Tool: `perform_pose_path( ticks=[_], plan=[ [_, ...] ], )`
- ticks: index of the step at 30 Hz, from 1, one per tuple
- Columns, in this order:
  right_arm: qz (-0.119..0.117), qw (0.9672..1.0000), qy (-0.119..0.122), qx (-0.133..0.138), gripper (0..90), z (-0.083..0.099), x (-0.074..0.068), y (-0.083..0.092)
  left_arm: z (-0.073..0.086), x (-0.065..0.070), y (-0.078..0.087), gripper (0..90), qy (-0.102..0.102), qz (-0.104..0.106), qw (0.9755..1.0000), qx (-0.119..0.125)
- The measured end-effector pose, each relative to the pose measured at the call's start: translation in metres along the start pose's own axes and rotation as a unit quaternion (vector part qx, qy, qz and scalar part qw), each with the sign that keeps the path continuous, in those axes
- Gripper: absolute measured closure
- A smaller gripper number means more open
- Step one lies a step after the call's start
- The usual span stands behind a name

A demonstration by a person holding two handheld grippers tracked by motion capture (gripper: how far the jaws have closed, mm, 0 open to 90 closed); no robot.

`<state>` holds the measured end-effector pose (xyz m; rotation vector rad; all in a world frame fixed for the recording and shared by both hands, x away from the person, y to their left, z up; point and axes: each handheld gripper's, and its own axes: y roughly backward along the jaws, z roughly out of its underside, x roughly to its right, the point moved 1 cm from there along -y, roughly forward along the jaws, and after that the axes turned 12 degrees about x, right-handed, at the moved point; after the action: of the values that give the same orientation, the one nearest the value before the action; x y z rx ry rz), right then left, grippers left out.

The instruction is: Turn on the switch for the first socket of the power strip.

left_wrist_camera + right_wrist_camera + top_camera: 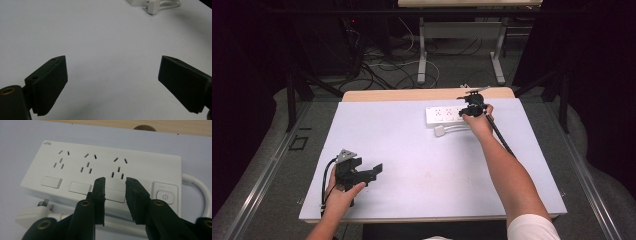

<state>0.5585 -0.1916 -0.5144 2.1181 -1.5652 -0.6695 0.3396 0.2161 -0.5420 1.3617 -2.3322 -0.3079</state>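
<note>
A white power strip (443, 114) with three sockets lies at the far side of the white mat (412, 165). Its white plug (440, 131) rests just in front of it. My right gripper (472, 107) hovers over the strip's right end. In the right gripper view the jaws stand a little apart above the third rocker switch (115, 193) of the power strip (100, 162), with nothing between them; the plug (32, 215) lies lower left. My left gripper (374, 170) rests near the mat's front left, wide open (113, 60) over bare mat, with the plug (152, 8) far off.
The strip's white cable (197, 182) loops off its right end beside a power button (165, 196). The wooden table edge (427, 94) runs behind the mat. Beyond stand another table's legs (422, 60) and loose cables on the floor.
</note>
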Motion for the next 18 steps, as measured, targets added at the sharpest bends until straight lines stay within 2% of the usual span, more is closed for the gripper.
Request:
perform_pose_path(
  ticks=[5, 7, 11, 18],
  plan=[
    [-0.003, 1.0000, 0.004, -0.001, 61.8, -0.001, -0.002, 0.004, 0.000, 0.001, 0.000, 8.4, -0.002, -0.002, 1.0000, 0.001],
    [-0.003, 0.9999, 0.014, 0.004, 58.9, -0.002, -0.001, 0.005, 0.000, 0.001, 0.000, 7.4, -0.004, -0.004, 1.0000, 0.002],
    [-0.005, 0.9999, 0.013, 0.002, 53.7, -0.003, -0.002, 0.007, 0.000, 0.000, 0.000, 5.7, -0.003, -0.005, 1.0000, 0.005],
    [-0.013, 0.9993, 0.033, 0.007, 47.4, -0.004, -0.008, 0.013, 0.000, -0.001, 0.000, 3.2, -0.004, -0.006, 0.9999, 0.007]
  ],
)
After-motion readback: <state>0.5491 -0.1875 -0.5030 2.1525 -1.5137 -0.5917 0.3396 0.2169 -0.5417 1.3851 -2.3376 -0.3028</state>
